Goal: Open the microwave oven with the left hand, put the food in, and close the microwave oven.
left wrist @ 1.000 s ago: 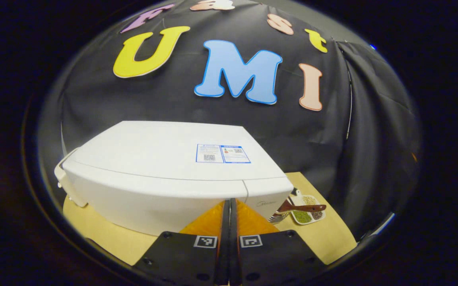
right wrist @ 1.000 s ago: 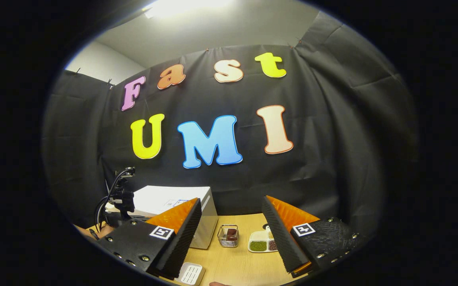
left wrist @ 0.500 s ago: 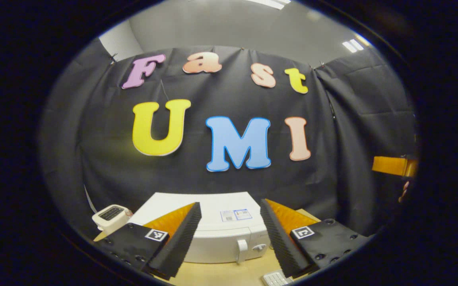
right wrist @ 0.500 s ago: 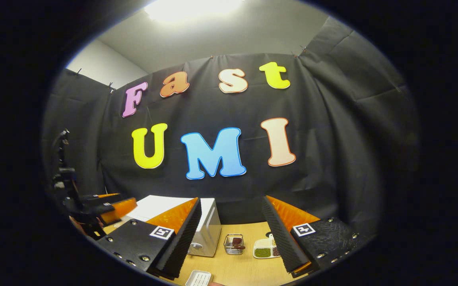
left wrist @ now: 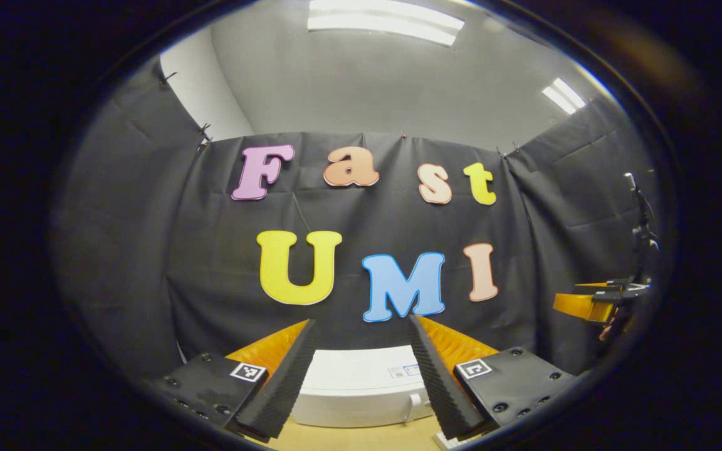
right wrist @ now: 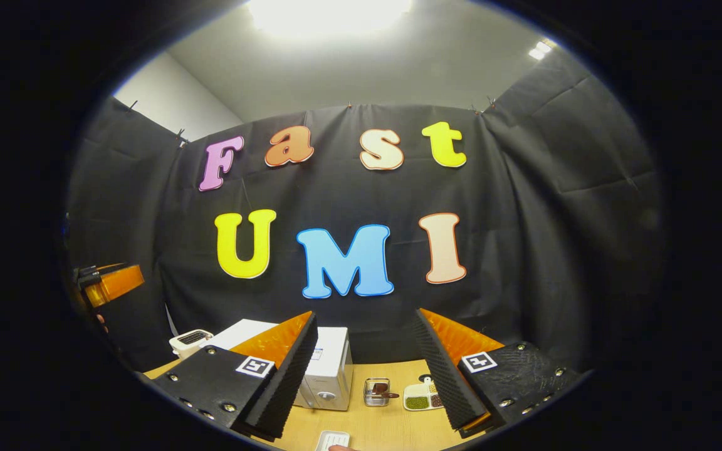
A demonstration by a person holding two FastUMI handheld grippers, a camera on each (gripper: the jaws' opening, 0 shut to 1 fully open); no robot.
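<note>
Low centre of the left gripper view — white microwave, door shut, on the wooden table, framed between the left gripper fingers, spread wide and holding nothing. Right gripper likewise agape and empty in its own view; microwave at lower left-centre, wire basket with food and a divided dish beside it, lower centre.

The microwave oven stands on the desk with its door shut, just ahead of the left gripper, whose jaws stand wide apart. To the oven's right, bare desk separates it from a small wire basket and a divided dish. A toaster flanks the oven's left.
</note>
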